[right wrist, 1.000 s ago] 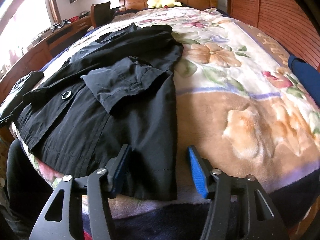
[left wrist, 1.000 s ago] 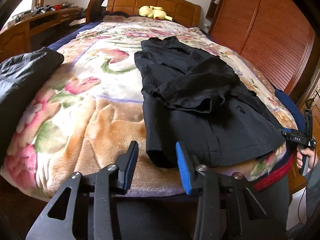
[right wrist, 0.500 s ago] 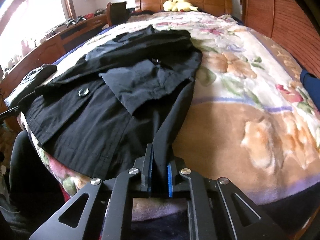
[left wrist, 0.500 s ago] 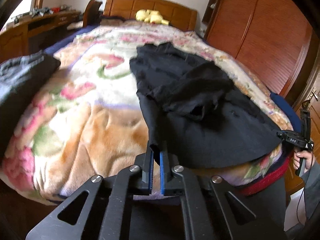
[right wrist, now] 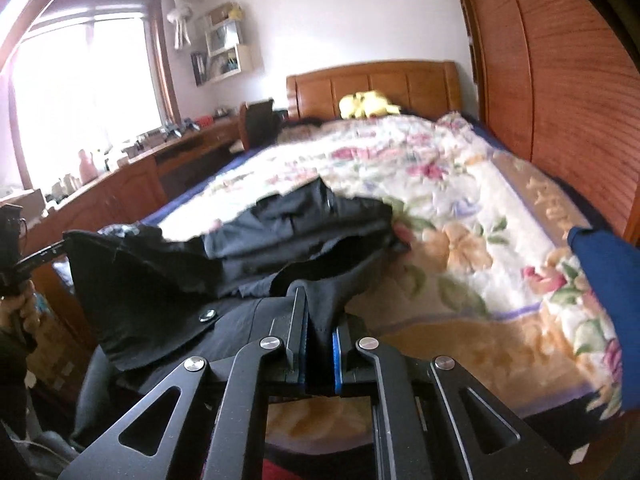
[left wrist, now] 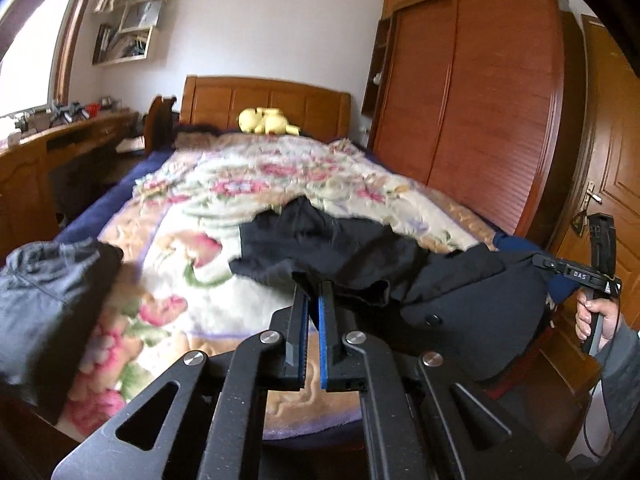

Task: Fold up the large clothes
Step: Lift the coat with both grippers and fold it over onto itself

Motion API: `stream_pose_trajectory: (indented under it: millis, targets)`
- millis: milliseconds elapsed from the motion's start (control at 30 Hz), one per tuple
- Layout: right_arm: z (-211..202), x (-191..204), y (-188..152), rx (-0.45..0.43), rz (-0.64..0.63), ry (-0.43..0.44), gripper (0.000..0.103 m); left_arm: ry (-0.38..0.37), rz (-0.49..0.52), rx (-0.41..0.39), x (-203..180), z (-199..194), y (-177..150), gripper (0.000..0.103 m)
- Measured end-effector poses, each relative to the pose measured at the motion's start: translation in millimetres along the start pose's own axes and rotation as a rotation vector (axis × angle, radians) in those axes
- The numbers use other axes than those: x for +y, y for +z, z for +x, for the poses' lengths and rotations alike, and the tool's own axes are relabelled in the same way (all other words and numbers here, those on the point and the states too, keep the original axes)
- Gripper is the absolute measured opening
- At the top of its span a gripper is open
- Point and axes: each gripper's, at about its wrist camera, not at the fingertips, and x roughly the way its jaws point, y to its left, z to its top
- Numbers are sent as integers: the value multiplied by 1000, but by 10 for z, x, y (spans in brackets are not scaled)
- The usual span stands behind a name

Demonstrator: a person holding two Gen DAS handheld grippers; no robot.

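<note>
Both claws are clamped on the hem of the black coat (left wrist: 460, 284) — the left claw (left wrist: 313, 300) pinches one bottom corner between its closed pads, the right claw (right wrist: 318, 320) the other, cloth bunched in its jaws. Between them the hem hangs lifted off the flowered blanket (left wrist: 280, 176), while the coat's upper part, blurred, seems to lie on the bed. A hand (left wrist: 596, 316) grips the right claw's handle; a grey garment (left wrist: 48, 292) lies beside the coat.
</note>
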Motion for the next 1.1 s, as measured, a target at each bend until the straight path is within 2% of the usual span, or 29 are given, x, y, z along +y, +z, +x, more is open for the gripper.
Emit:
stream_pose_trajectory:
  millis: [167,400,533,633,800,1100]
  targets:
    - [-393,22,10,-53,3,26,9,30,6,-91,22,-343,155,4]
    - [-850,101,33,-120,-20,30,9,22,12,-158,3,-691,208,4]
    - [-943,95,-24,-144,-38,43,9,19,14,-177,-5,-776,190,4]
    - [-776,50,-79,-120,-59,30,9,25,13,-143,48,-581,184,4]
    - [-228,-65,-129,-75,-86,5,9,65,47,-68,97,-89,165,4]
    - [808,-458,-62,-60,-8,-10,9,129,79,-10,306,728,316,4]
